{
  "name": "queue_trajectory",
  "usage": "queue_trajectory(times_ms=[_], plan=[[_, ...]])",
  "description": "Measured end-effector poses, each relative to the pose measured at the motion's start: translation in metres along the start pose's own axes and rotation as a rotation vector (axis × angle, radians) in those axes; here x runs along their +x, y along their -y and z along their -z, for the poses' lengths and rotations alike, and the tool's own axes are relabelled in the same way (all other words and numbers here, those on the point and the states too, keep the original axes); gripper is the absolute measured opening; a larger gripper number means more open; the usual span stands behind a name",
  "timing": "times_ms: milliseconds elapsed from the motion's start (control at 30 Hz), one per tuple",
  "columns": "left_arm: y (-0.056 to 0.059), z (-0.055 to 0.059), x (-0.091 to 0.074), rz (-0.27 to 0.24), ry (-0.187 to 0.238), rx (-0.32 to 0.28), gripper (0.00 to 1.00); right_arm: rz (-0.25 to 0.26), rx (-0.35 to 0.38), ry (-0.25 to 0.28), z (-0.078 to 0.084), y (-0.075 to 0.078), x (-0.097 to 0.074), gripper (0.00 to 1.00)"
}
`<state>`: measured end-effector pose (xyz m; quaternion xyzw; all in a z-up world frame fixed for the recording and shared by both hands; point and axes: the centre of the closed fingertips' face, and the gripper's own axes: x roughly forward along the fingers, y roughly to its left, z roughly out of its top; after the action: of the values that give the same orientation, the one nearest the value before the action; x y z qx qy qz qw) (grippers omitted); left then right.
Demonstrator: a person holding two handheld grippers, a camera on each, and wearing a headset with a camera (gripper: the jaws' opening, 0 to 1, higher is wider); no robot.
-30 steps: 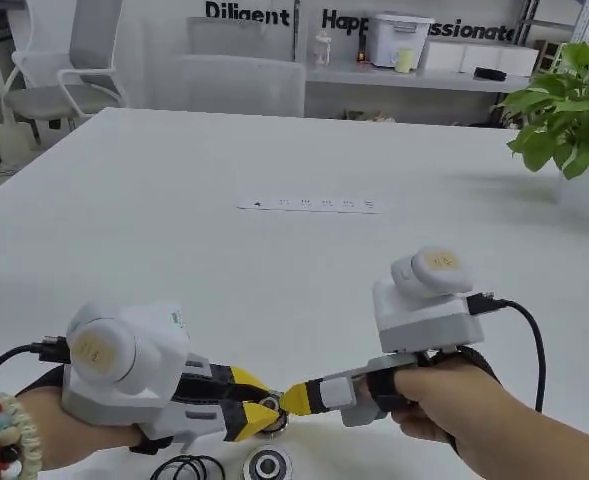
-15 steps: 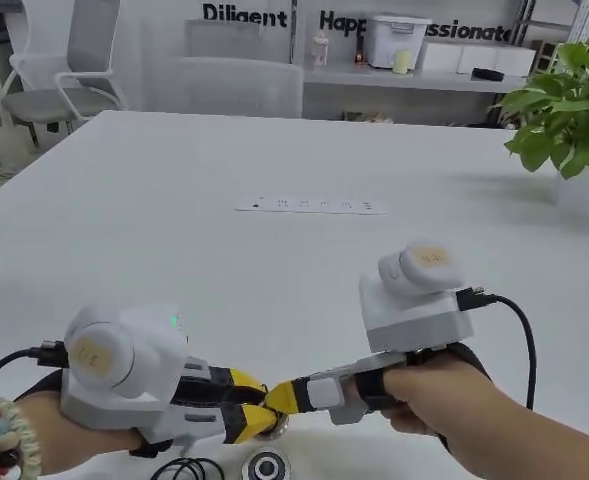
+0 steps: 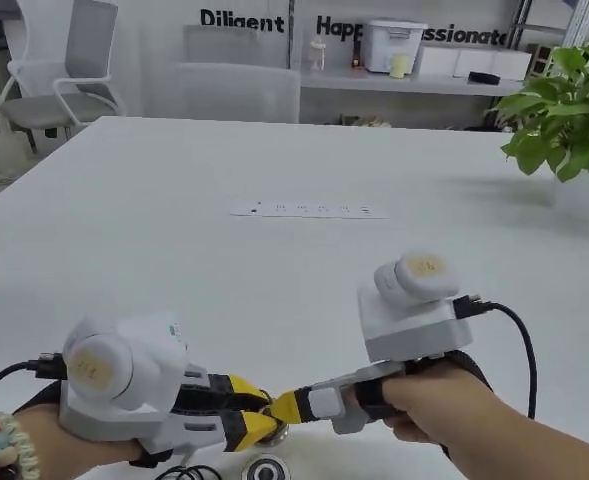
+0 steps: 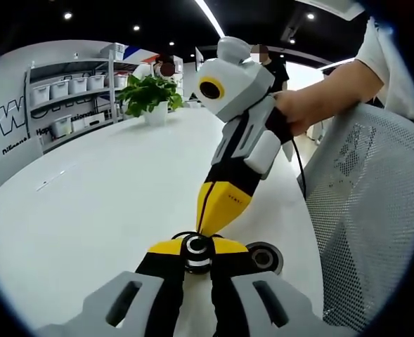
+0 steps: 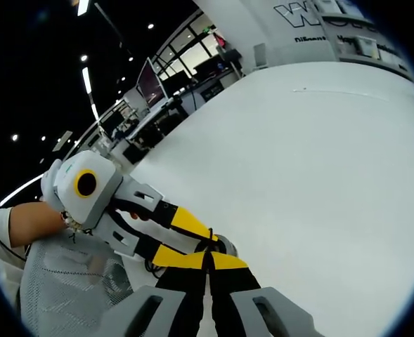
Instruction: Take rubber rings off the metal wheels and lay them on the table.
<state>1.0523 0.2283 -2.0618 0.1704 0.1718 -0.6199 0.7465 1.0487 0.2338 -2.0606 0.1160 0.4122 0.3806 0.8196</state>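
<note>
Right gripper [image 5: 207, 255] is edging frame-left, jaws shut, pinching edge of stretchy rubber ring [image 4: 186, 236]; we're clamping rigid metal wheel [image 4: 197, 257] in left gripper [image 4: 196, 247] jaws.

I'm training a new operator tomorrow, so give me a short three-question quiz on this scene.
1. True or false: the left tool is shut on a wheel.
2. Where is the second wheel? A: on the table beside the tools. B: between the right tool's jaws. C: on a shelf.
3. Fill in: the right tool has its jaws ___ (open or shut).

Key: 1 true; 2 A; 3 shut.
</note>
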Motion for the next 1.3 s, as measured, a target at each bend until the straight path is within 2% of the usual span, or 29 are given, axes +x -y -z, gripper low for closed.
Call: queue_trajectory(times_ms=[600, 733, 933, 1000, 1067, 1167, 1200, 1300], plan=[[0.0005, -0.0001, 0.0003, 0.0, 0.0, 0.005, 0.09, -0.002, 0.011, 0.0, 0.0006, 0.0011, -0.0001, 0.0], [0.0007, -0.0002, 0.0009, -0.003, -0.002, -0.012, 0.09, 0.0, 0.013, -0.001, 0.0011, 0.0021, -0.0003, 0.0], [0.001, -0.0017, 0.0018, 0.001, -0.039, 0.0, 0.09, 0.008, 0.024, -0.004, 0.0025, 0.0041, -0.0006, 0.0], [0.0012, -0.0021, 0.0023, -0.002, -0.054, 0.002, 0.09, 0.025, 0.025, -0.032, 0.0093, 0.0066, -0.0016, 0.0], [0.002, -0.0014, 0.0013, 0.004, -0.065, 0.021, 0.09, 0.02, 0.027, -0.023, 0.0078, 0.0065, -0.001, 0.0], [0.0032, -0.002, -0.0003, 0.02, -0.065, 0.019, 0.11, 0.021, 0.027, -0.022, 0.0079, 0.0065, -0.0004, 0.0], [0.0051, -0.0032, -0.0008, 0.033, -0.061, -0.001, 0.13, 0.022, 0.025, -0.023, 0.0073, 0.0064, -0.0003, 0.0], [0.0066, -0.0052, -0.0013, 0.043, -0.057, 0.005, 0.17, 0.021, 0.025, -0.021, 0.0061, 0.0066, -0.0001, 0.0]])
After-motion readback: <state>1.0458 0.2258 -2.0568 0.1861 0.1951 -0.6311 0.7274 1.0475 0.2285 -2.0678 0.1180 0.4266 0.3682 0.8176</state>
